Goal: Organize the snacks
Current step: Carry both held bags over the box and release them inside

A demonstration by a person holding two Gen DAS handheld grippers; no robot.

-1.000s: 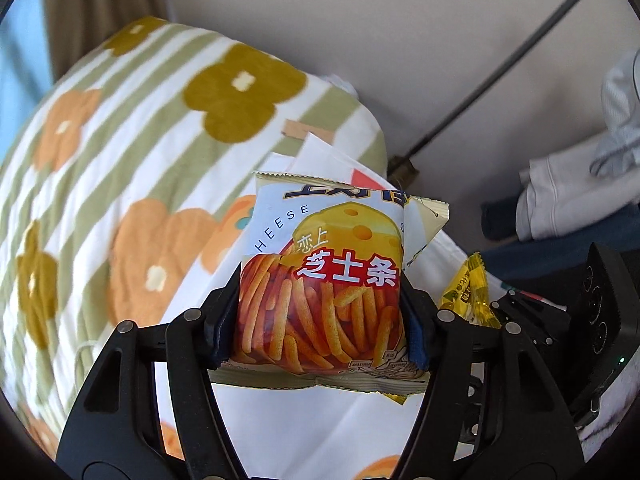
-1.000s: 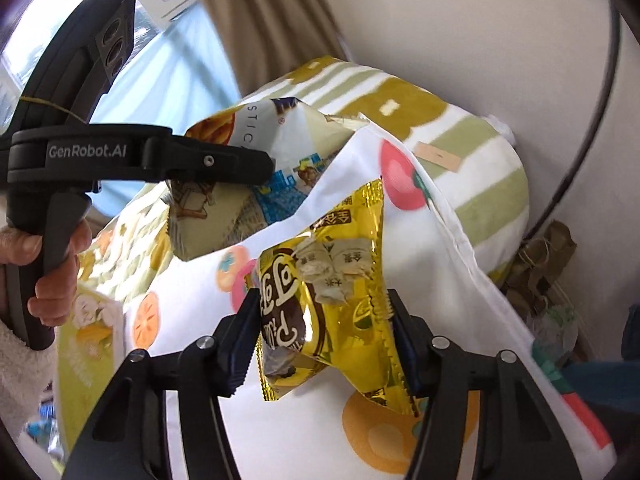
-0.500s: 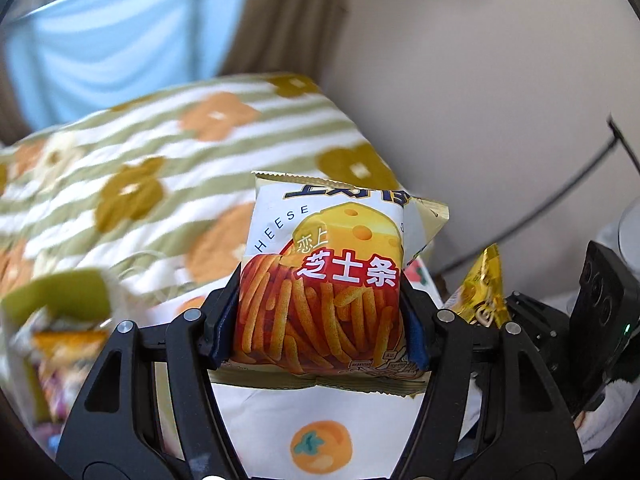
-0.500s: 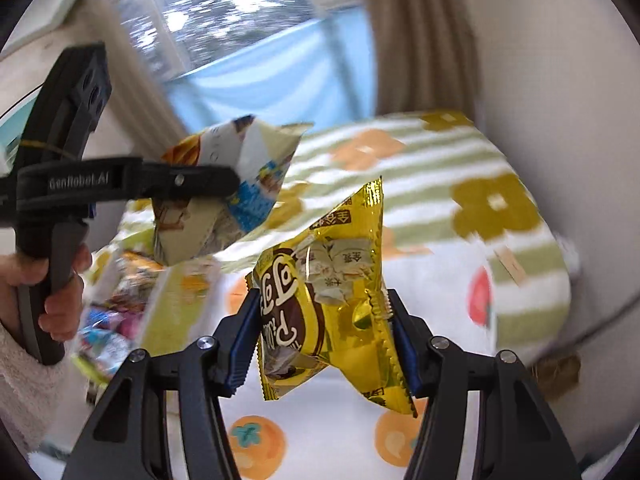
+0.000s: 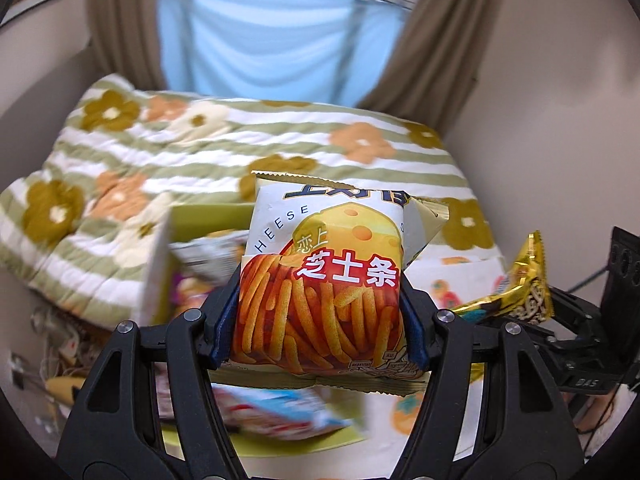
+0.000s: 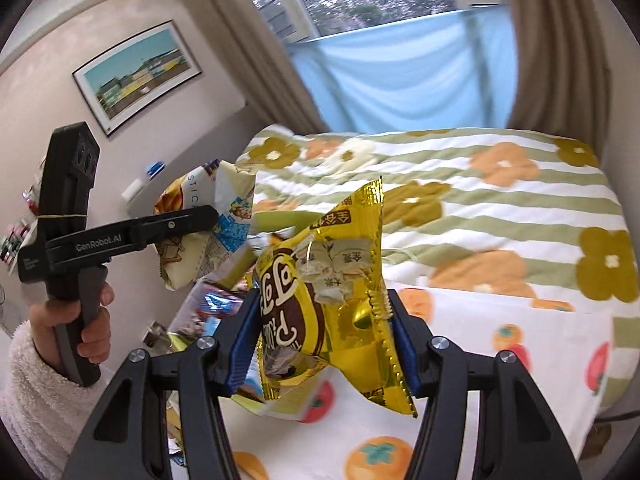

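Left wrist view: we see a green box (image 5: 208, 216) at 9 o'clock of centre, blurred, with several snack packets inside that we cannot read. The left gripper (image 5: 320, 320) pinches the cheese stick bag (image 5: 324, 280) between its blue pads (image 5: 222, 328), bag upright, print facing the camera, held above the box's right edge. At 3 o'clock the gold snack packet (image 5: 516, 292) shows in the other tool's grip.

Right wrist view: at 9 o'clock the left hand (image 6: 76, 320), in a white fleece sleeve, grips the left tool's handle, its fingers clamped on the cheese stick bag (image 6: 208, 236). The right gripper (image 6: 324, 332) is closed on the gold snack packet (image 6: 332, 296), which stands tilted, top corner toward 12 o'clock. Below both lies a white cloth with orange fruit print (image 6: 500, 344); beyond it, at 1 to 3 o'clock, the green-striped flowered quilt (image 6: 500, 208). A framed picture (image 6: 136, 76) hangs at 10 o'clock.
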